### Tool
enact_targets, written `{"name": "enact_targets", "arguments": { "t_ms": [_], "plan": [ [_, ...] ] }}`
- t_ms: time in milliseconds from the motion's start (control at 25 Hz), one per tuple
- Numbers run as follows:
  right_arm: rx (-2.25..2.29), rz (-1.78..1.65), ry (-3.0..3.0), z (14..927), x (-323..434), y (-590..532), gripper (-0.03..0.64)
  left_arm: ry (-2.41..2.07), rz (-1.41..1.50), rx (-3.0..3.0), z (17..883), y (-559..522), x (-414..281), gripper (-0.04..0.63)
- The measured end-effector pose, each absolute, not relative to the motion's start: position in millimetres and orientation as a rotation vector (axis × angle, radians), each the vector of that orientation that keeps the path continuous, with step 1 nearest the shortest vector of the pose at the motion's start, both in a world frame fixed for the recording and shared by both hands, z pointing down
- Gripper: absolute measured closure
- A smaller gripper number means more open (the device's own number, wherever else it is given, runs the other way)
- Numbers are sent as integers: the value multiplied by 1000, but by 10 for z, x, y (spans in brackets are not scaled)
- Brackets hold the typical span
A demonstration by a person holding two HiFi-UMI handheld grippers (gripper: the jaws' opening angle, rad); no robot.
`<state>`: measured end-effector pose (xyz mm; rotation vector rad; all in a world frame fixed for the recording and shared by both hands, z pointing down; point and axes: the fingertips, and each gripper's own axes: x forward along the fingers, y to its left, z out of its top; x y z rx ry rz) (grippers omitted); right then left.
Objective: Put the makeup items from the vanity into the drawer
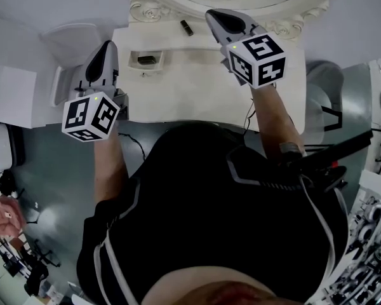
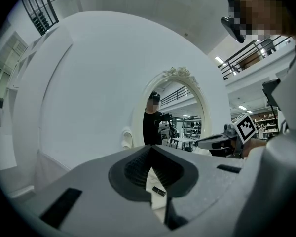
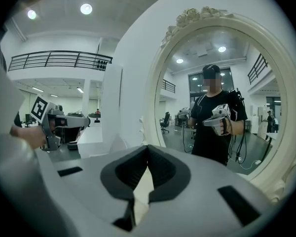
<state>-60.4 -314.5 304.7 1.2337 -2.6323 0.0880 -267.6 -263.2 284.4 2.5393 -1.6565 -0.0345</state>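
In the head view, the left gripper (image 1: 107, 46) and the right gripper (image 1: 214, 15) are both held over the white vanity table (image 1: 197, 88), pointing toward the ornate-framed mirror (image 1: 146, 8). A small dark makeup tube (image 1: 187, 27) lies on the table just left of the right jaws' tip and well ahead and to the right of the left jaws. A small rectangular recess (image 1: 146, 60) with something dark in it sits in the table just right of the left jaws. The person's dark-clothed torso (image 1: 209, 221) fills the lower frame.

In the left gripper view, the left jaws meet at their tips and hold nothing. Through the hollow below the tips a strip of the table shows, with the dark makeup tube (image 2: 159, 191) lying on it beyond the jaws, untouched. Beyond the jaws stands the oval mirror, reflecting the person. The right gripper, with its marker cube (image 2: 245, 127), shows off to the right of the jaws.

In the right gripper view, the right jaws are likewise closed tip to tip, with nothing between them. The mirror fills the space ahead and to the right of the jaws, reflecting the person holding a gripper. The left gripper appears far to the left.
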Motion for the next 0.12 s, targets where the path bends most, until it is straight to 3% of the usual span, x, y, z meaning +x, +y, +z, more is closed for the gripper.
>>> {"name": "enact_targets", "arguments": {
  "t_ms": [120],
  "plan": [
    [1238, 93, -2634, 3062, -636, -3138, 612, -1662, -29, 2534, 2850, -2610, -2718, 592]
  ]
}}
